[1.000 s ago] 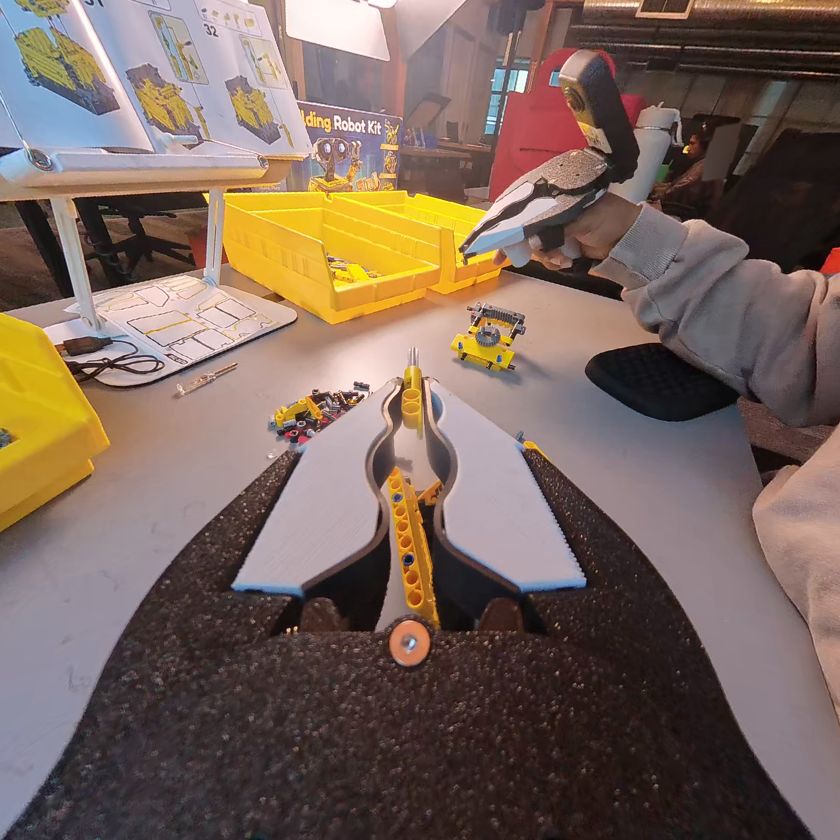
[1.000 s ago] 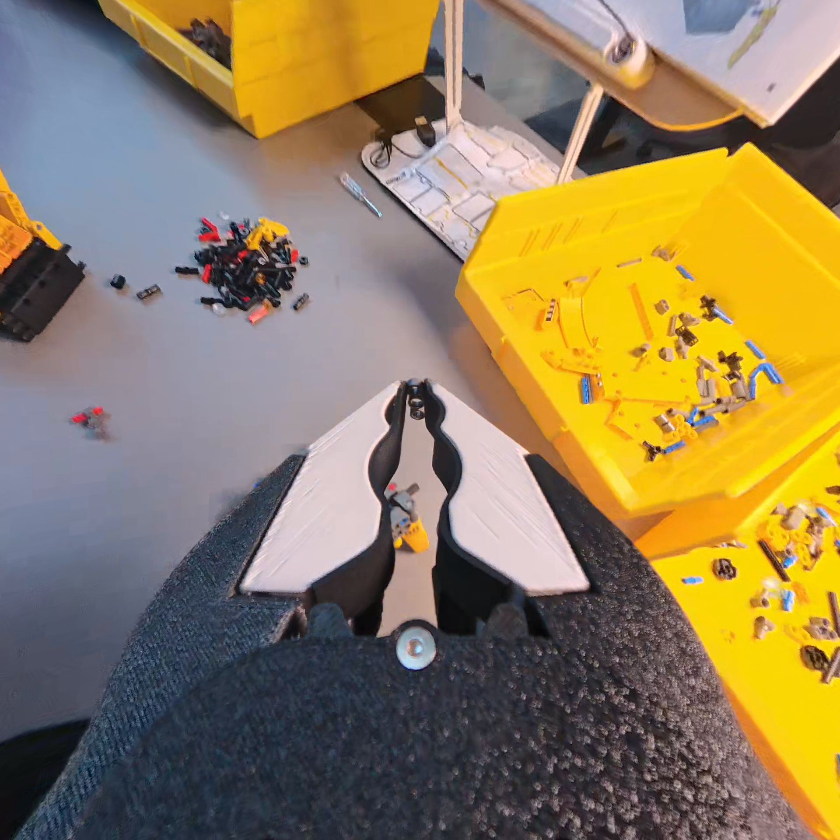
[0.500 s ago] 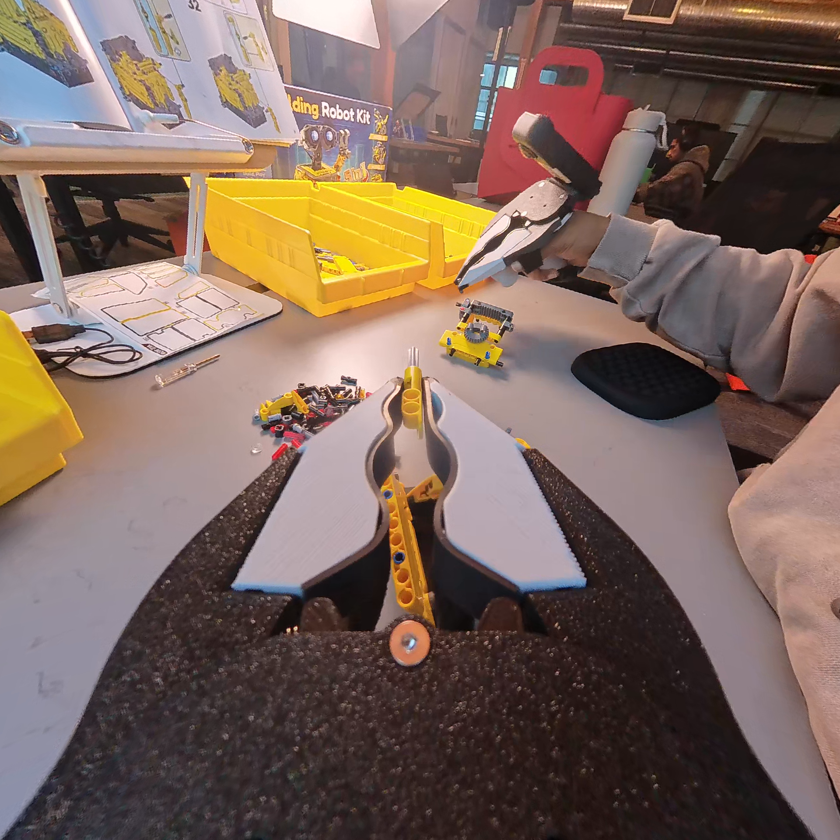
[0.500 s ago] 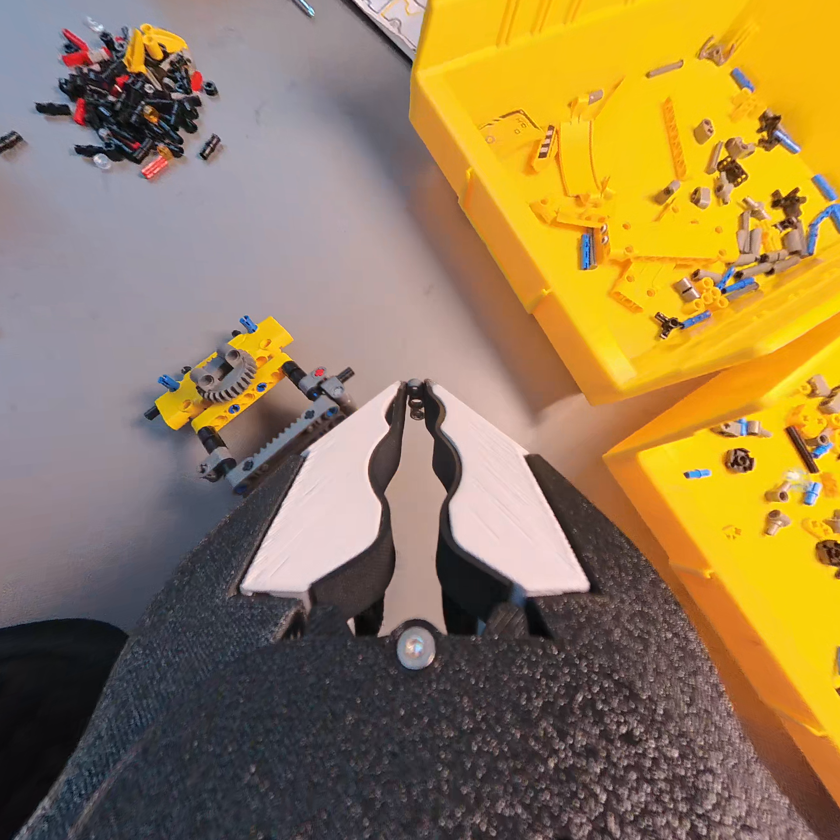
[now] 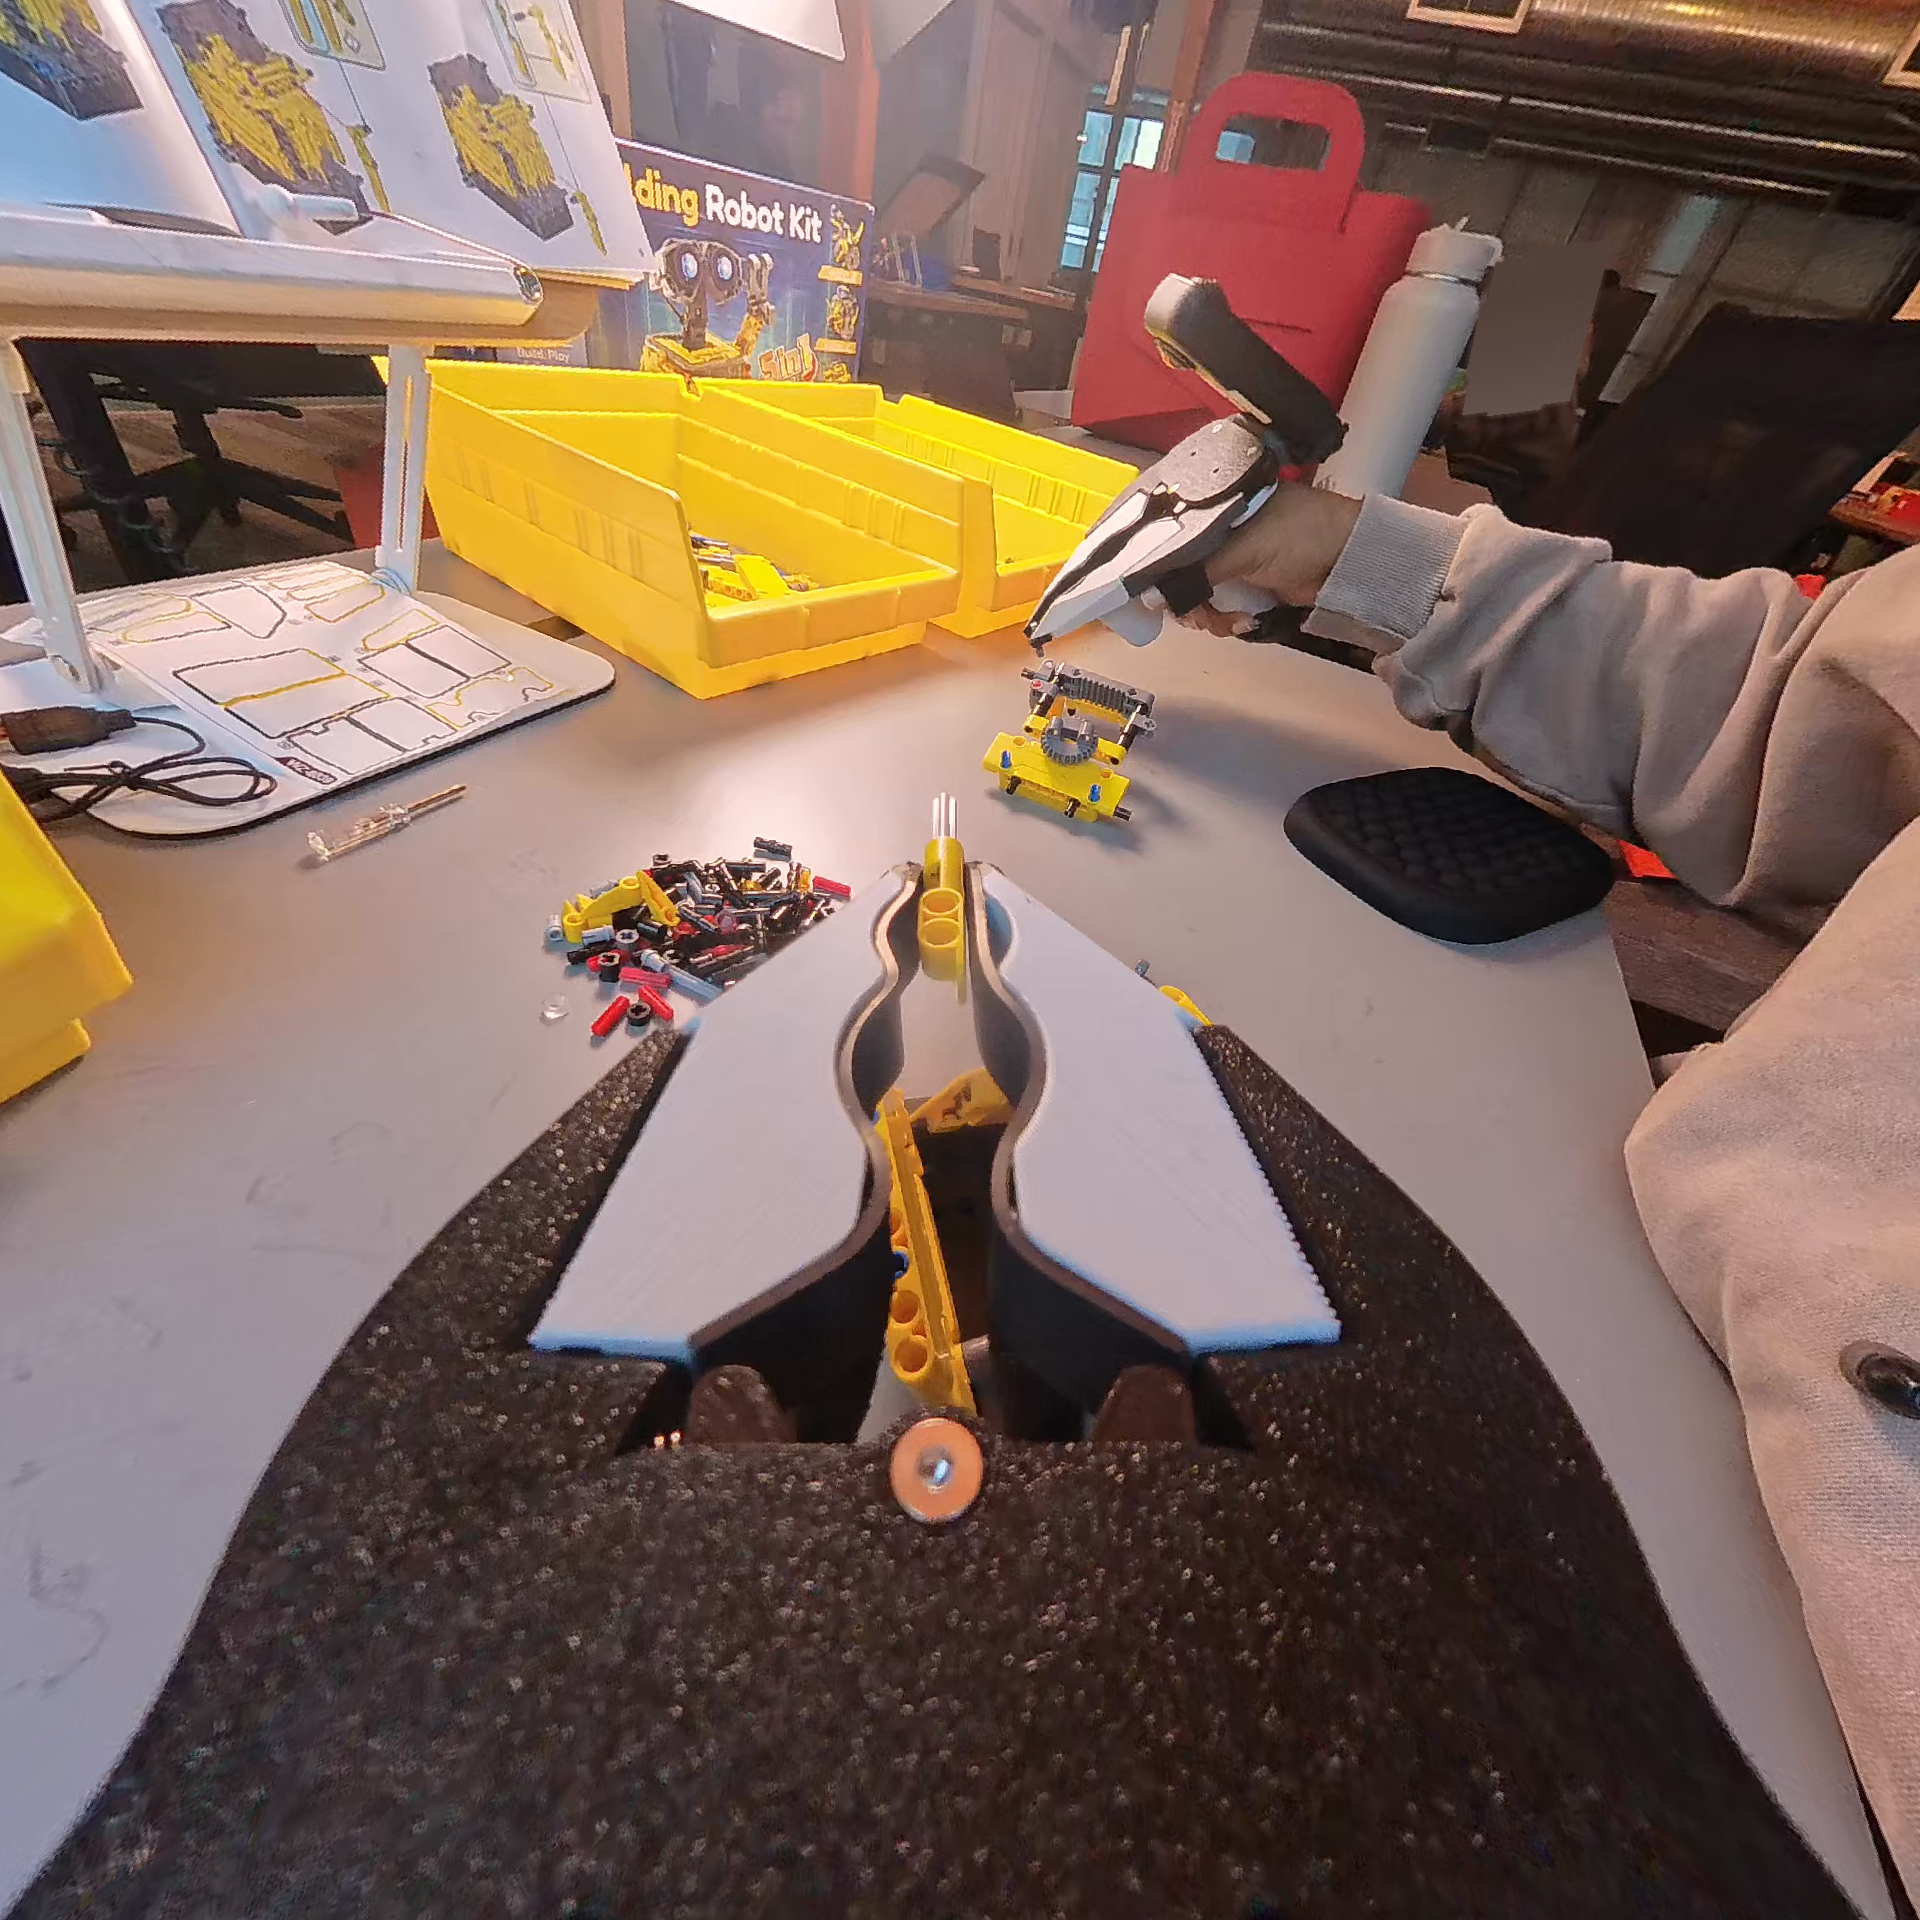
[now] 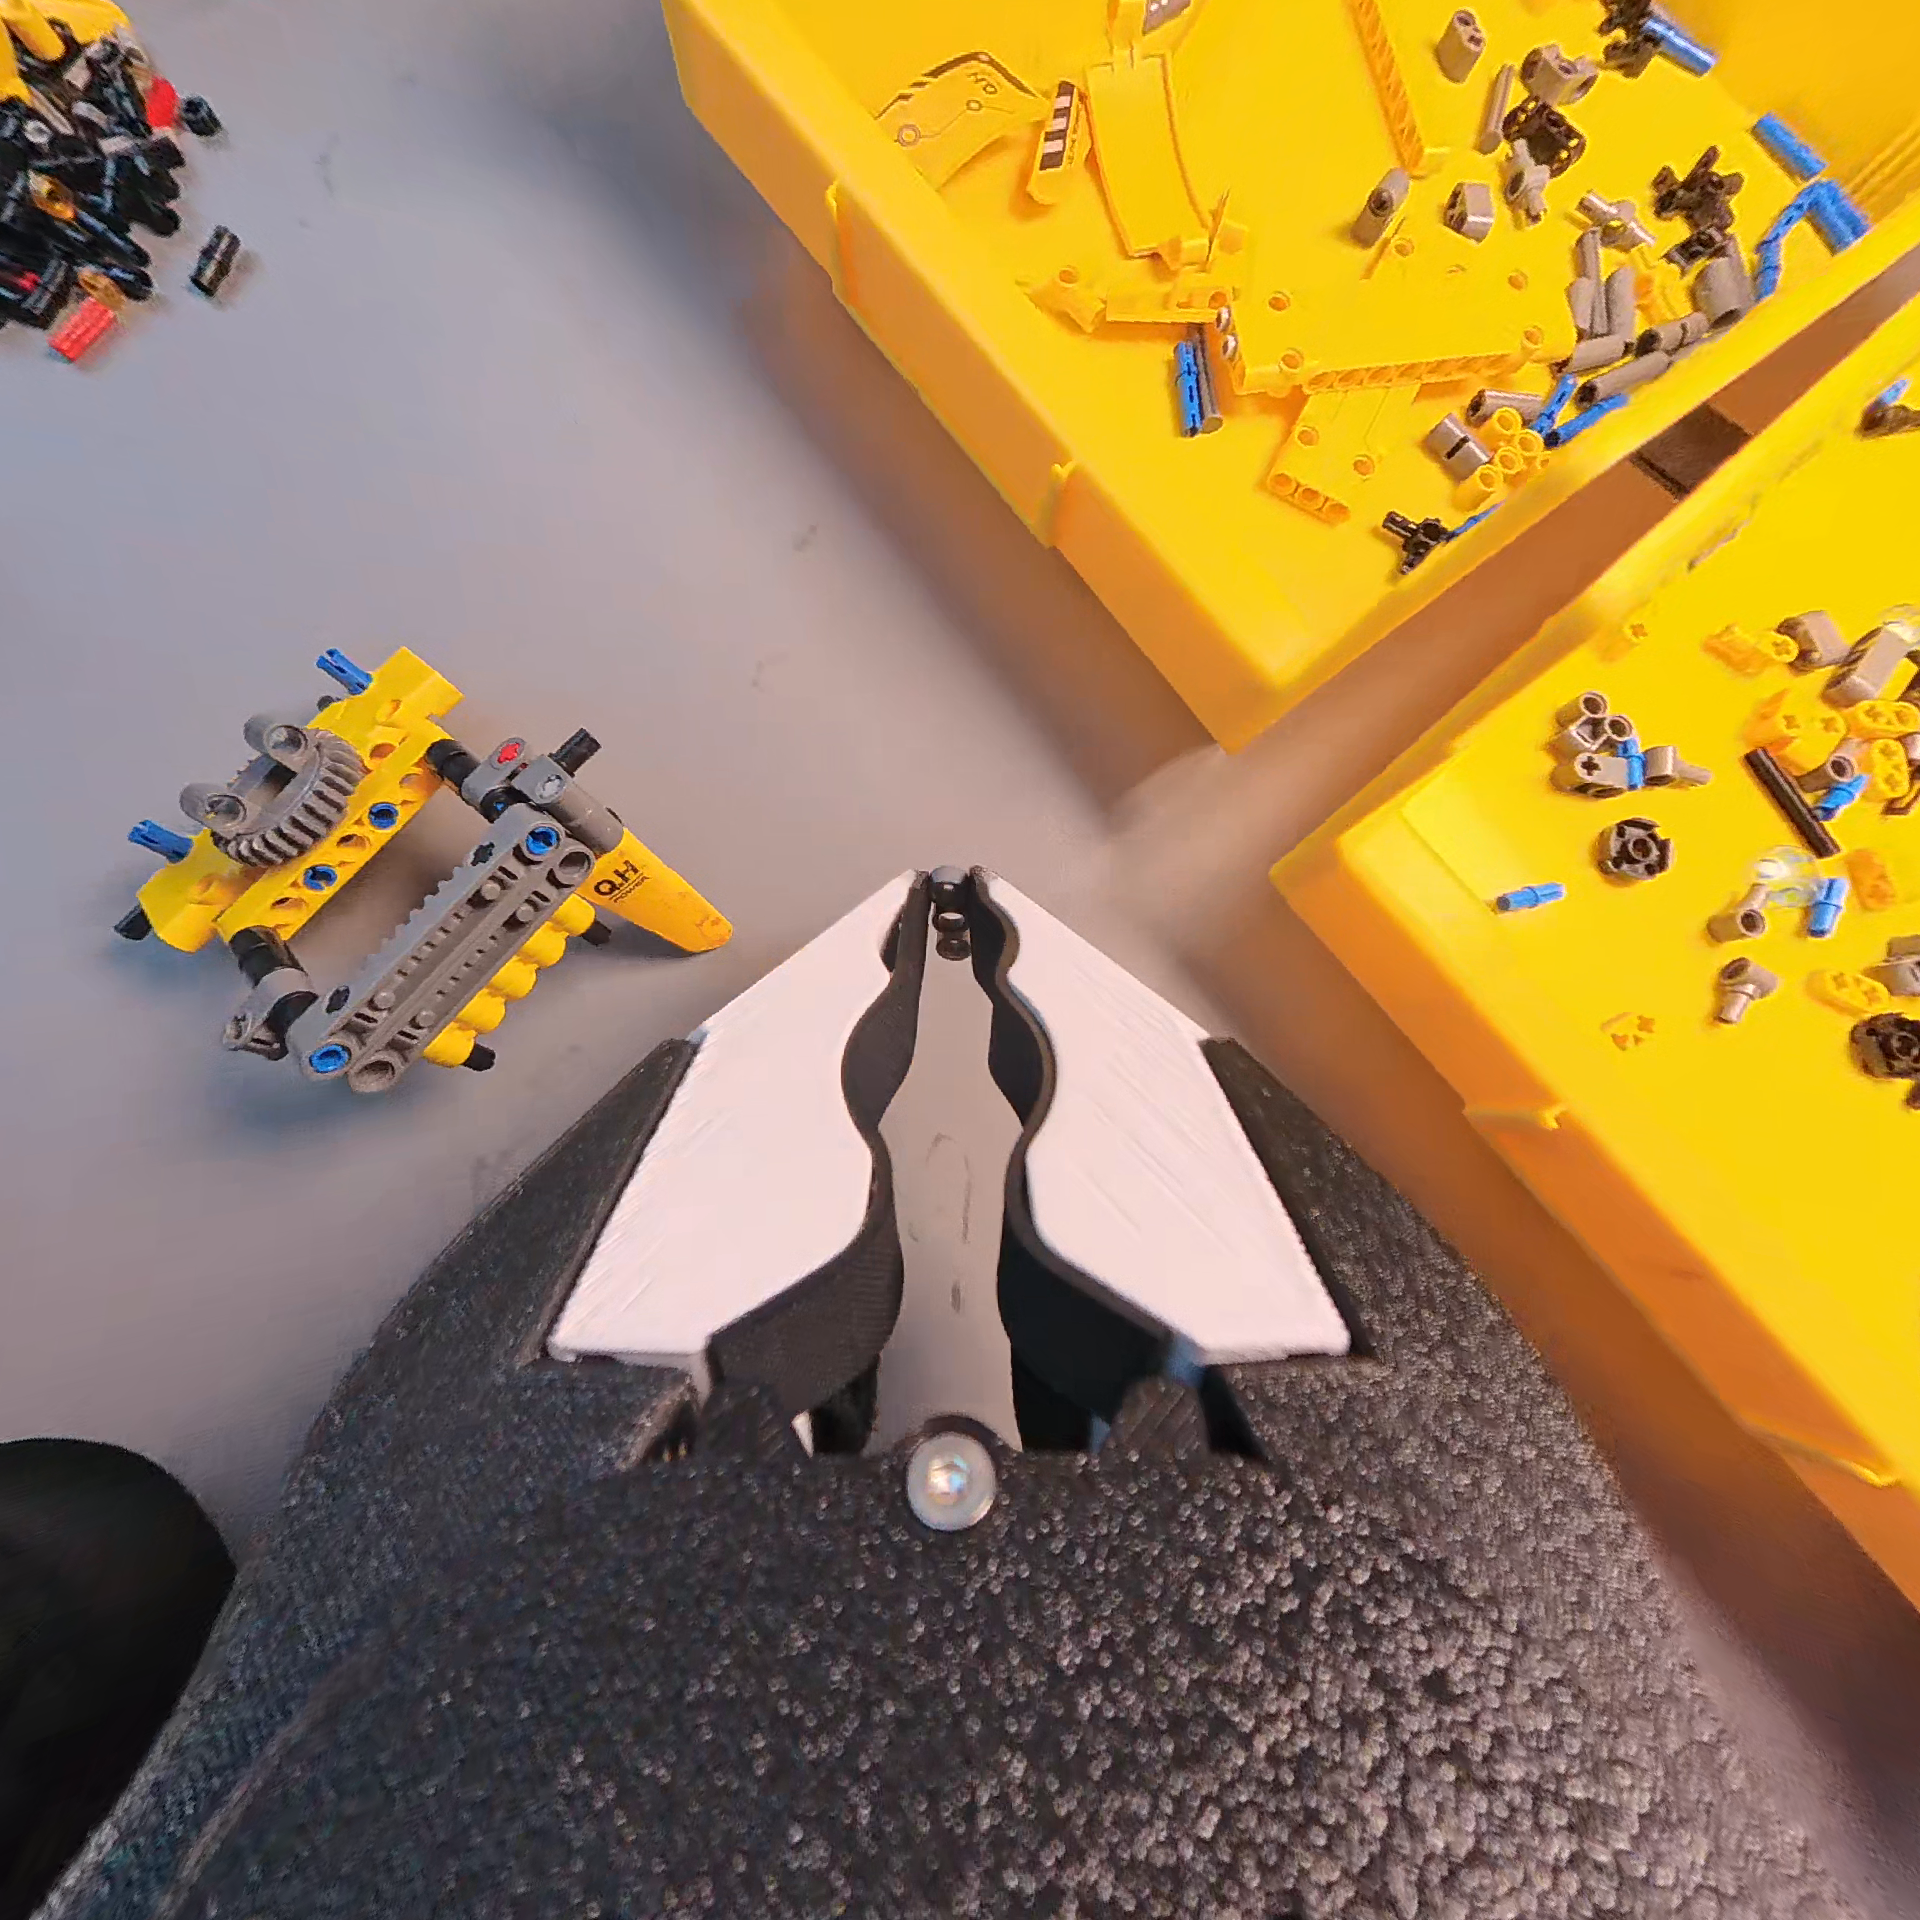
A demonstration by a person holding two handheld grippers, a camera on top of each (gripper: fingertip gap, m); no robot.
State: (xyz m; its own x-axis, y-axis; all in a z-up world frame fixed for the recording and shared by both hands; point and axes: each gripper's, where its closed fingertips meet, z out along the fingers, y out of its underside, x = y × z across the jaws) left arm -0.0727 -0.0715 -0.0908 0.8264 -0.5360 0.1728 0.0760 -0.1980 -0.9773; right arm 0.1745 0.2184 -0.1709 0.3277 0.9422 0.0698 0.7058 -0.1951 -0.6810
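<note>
Your left gripper [image 5: 943, 883] has its fingers pressed on a yellow beam [image 5: 941, 920], which stands between the tips with a thin grey axle [image 5: 943, 812] projecting past them at 12 o'clock; a longer yellow part [image 5: 914, 1268] shows in the gap behind the tips. At 10 o'clock of these tips lies a heap of pins [image 5: 698, 927], black, red and grey, on the grey worktop [image 5: 260, 1091]. At 1 o'clock sits a yellow assembly [image 5: 1070, 750] with a grey gear and rack, and past it your right gripper [image 5: 1039, 634] hangs above the worktop, just beyond the assembly.

In the right wrist view, your right gripper [image 6: 948, 883] has its fingers pinching a small black pin [image 6: 948, 914] at the very tips. The assembly [image 6: 405, 862] lies at 9 o'clock of the tips, apart from them. A yellow bin [image 6: 1039, 343] holding yellow, grey and blue parts lies at 1 o'clock; a second bin [image 6: 1392, 997] lies at 3 o'clock. The heap [image 6: 73, 177] lies at 10 o'clock, well apart.

Farther out in the left wrist view: a black pad [image 5: 1444, 852] at 2 o'clock, a clear screwdriver [image 5: 384, 826] at 10 o'clock, and an instruction stand [image 5: 260, 281] at 11 o'clock.
</note>
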